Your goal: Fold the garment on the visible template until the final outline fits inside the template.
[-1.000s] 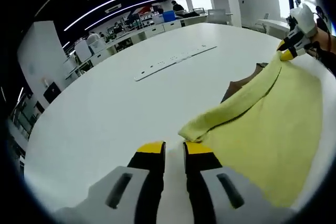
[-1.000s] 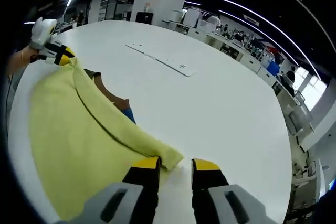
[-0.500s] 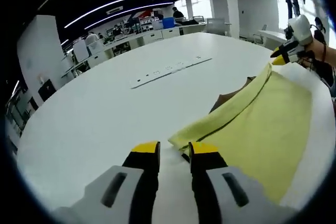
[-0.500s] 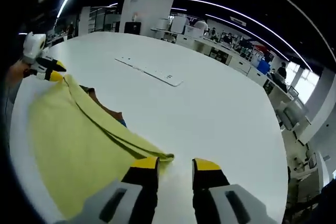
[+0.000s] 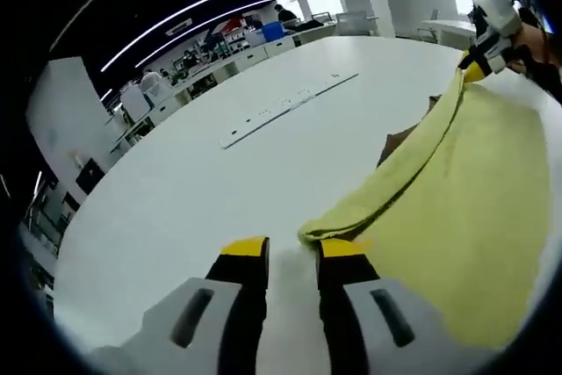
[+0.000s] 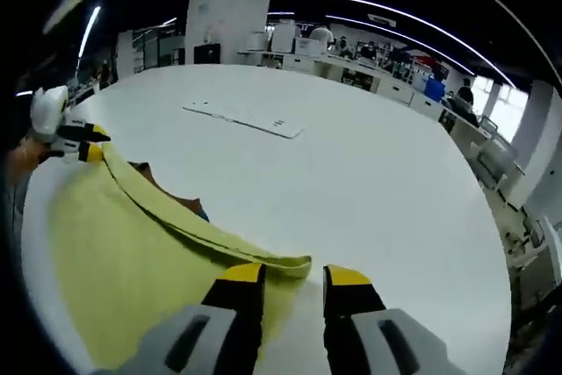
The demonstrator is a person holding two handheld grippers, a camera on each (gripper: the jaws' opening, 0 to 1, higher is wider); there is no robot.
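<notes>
I hold the yellow garment (image 5: 457, 182) stretched over the white table (image 5: 193, 173): left gripper (image 5: 294, 250) and right gripper (image 6: 294, 274) each pinch a corner of its folded edge.

A large white surface (image 5: 176, 182) spreads through the middle of both views. On it lie a yellow garment (image 5: 457, 208) at the lower right of the left gripper view, a brown template (image 5: 399, 140) peeking out beside it, and a long white strip (image 5: 290, 107) toward the upper middle.

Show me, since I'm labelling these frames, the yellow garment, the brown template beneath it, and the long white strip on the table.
yellow fabric garment (image 5: 465, 199), left gripper view, flat middle.
brown template (image 5: 399, 141), left gripper view, exposed corner.
long white strip (image 6: 241, 118), right gripper view, its middle.
</notes>
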